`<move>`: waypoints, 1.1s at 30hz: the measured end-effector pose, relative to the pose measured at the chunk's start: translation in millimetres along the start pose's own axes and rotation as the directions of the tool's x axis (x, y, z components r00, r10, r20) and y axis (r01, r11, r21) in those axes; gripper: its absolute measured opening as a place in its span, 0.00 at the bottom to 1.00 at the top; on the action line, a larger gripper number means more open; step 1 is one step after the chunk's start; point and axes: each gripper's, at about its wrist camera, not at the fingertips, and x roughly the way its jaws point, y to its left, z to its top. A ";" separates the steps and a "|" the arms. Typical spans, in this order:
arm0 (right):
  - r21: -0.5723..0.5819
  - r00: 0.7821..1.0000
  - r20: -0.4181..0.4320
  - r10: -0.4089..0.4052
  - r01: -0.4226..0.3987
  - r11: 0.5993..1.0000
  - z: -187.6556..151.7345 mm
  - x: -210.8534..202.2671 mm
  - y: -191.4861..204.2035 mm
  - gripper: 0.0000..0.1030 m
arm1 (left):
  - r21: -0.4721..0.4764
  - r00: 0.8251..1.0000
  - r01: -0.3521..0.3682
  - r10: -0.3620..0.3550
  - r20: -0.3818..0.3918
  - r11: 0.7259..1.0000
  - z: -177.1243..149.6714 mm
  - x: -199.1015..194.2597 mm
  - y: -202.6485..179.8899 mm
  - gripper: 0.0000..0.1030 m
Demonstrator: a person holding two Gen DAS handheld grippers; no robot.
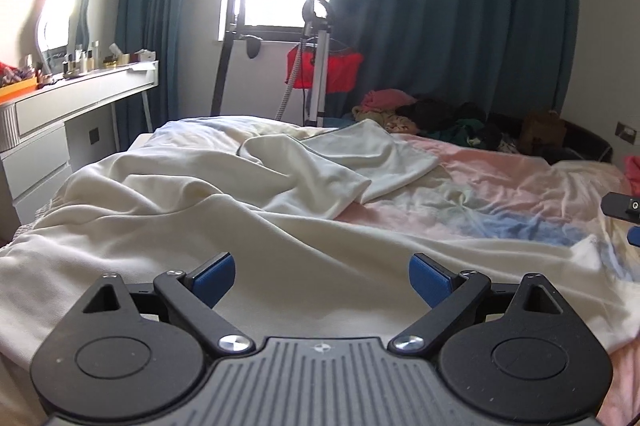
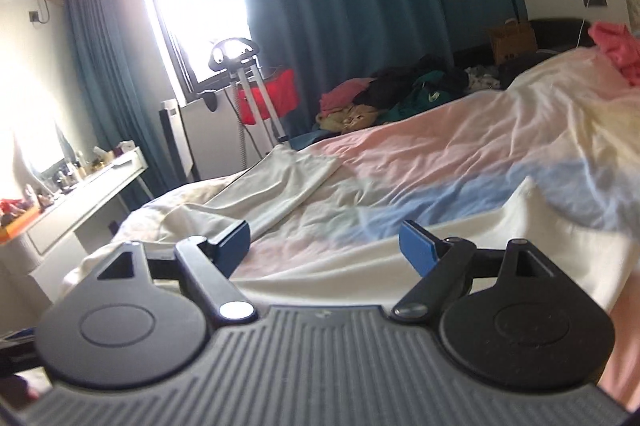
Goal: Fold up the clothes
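Note:
A large cream garment point(image 1: 192, 210) lies spread and wrinkled across the bed, with one folded-over part point(image 1: 320, 170) reaching toward the middle. My left gripper point(image 1: 322, 278) hovers just above its near portion, jaws wide apart, nothing between the blue pads point(image 1: 216, 278). In the right wrist view the same cream garment point(image 2: 360, 258) lies under my right gripper point(image 2: 326, 246), which is open and empty above the cloth. A black piece of the right tool point(image 1: 624, 208) pokes in at the right edge of the left wrist view.
The bed has a pastel pink and blue sheet point(image 1: 500, 186). A pile of mixed clothes point(image 1: 420, 110) lies at its far side, pink cloth point(image 2: 616, 46) at the right. A white dresser point(image 1: 80, 94) stands left; a steamer stand point(image 1: 318, 66) and teal curtains point(image 1: 460, 26) behind.

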 end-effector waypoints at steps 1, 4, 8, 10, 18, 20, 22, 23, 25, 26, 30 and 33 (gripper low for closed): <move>0.000 1.000 -0.006 -0.004 0.004 1.000 -2.6 0.2 2.0 0.81 | 0.009 1.000 -0.005 0.005 -0.001 1.000 -2.2 1.7 -1.2 0.92; -0.016 0.999 -0.042 -0.035 0.035 0.999 -8.0 7.0 5.1 0.81 | 0.021 1.000 -0.021 0.021 -0.008 1.000 -8.6 10.7 -3.3 0.91; -0.008 0.994 -0.083 -0.070 0.069 0.998 -12.2 16.5 -0.9 0.81 | 0.046 0.999 -0.011 0.013 -0.030 0.999 -11.8 29.5 -6.5 0.91; -0.005 0.991 -0.097 -0.094 0.094 0.996 -13.9 21.4 -4.0 0.81 | 0.091 0.999 -0.011 0.015 -0.049 0.996 -11.4 46.4 -12.9 0.91; 0.014 0.980 -0.034 -0.194 0.194 0.981 -11.8 32.0 -21.9 0.81 | 0.223 0.994 -0.012 0.036 -0.105 0.975 17.7 147.4 -58.5 0.89; 0.024 0.976 -0.010 -0.219 0.219 0.975 -12.1 39.1 -28.1 0.81 | 0.243 0.995 -0.013 0.037 -0.094 0.970 32.9 177.9 -74.6 0.87; 0.021 0.977 -0.024 -0.210 0.211 0.977 -12.1 50.1 -33.4 0.81 | 0.265 0.998 -0.038 0.052 -0.047 0.963 50.6 206.8 -92.7 0.86; 0.029 0.980 -0.032 -0.196 0.197 0.980 -11.3 55.2 -37.0 0.81 | 0.275 0.998 -0.029 0.043 -0.044 0.961 60.0 224.1 -101.1 0.87; 0.047 0.980 -0.010 -0.199 0.199 0.979 -12.1 62.4 -43.5 0.81 | 0.293 0.998 -0.019 0.036 -0.053 0.956 75.8 260.8 -117.4 0.88; 0.056 0.979 0.003 -0.202 0.202 0.978 -12.6 65.9 -46.7 0.81 | 0.302 0.997 -0.017 0.039 -0.064 0.953 82.0 280.0 -125.3 0.88; 0.063 0.971 -0.015 -0.238 0.238 0.969 -19.1 87.3 -58.0 0.81 | 0.361 0.993 -0.038 0.077 -0.094 0.932 93.3 355.4 -149.7 0.88; 0.084 0.967 -0.042 -0.253 0.256 0.963 -23.9 100.3 -67.1 0.81 | 0.385 0.984 -0.057 0.116 -0.132 0.921 91.7 406.2 -161.8 0.88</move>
